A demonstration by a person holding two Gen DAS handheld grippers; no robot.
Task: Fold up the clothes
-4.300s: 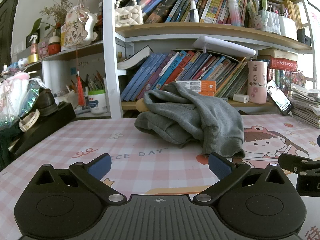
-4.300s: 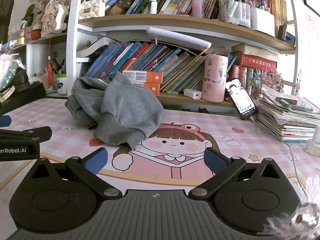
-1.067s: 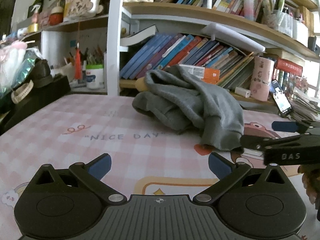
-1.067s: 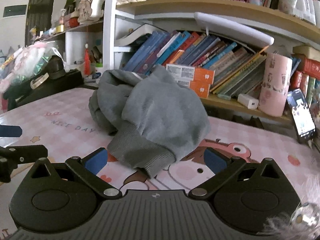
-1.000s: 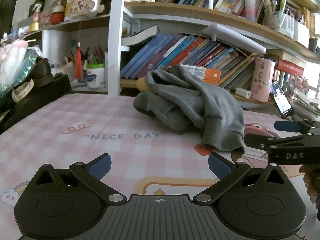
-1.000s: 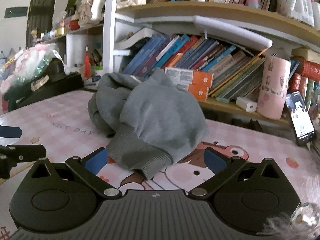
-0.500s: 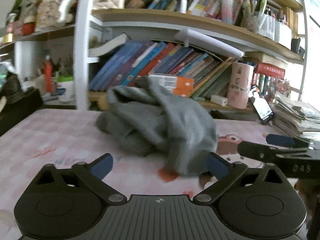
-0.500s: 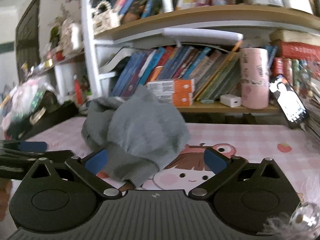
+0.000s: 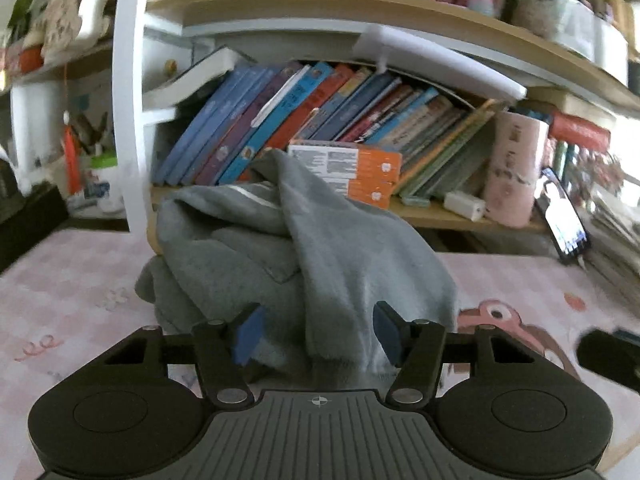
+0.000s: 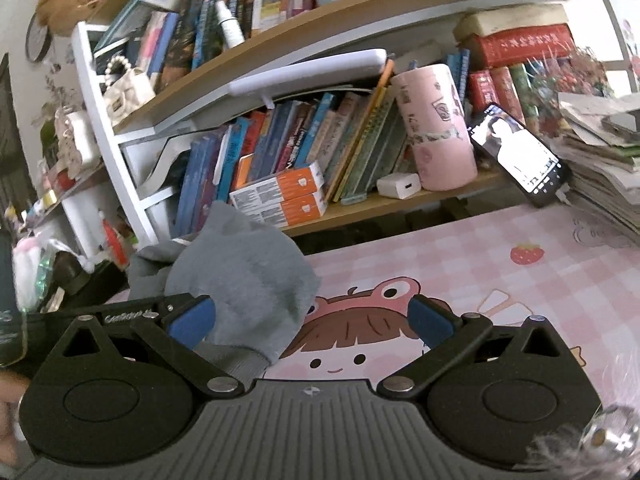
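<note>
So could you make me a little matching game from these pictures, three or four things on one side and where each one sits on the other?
Things:
1. grey sweatshirt
2. pink cup
3. phone
4. orange boxes

Places:
a. leaning against the stack of papers
b. stacked in front of the leaning books
c. bunched up on the pink mat
d. upright on the low shelf beside the white charger

Pairs: 1-c, 2-d, 3-a, 4-b

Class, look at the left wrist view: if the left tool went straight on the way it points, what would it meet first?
The gray sweatshirt. Its ribbed cuff already hangs between the open fingers of the left tool, apparently not yet touching either pad, though depth is uncertain.
</note>
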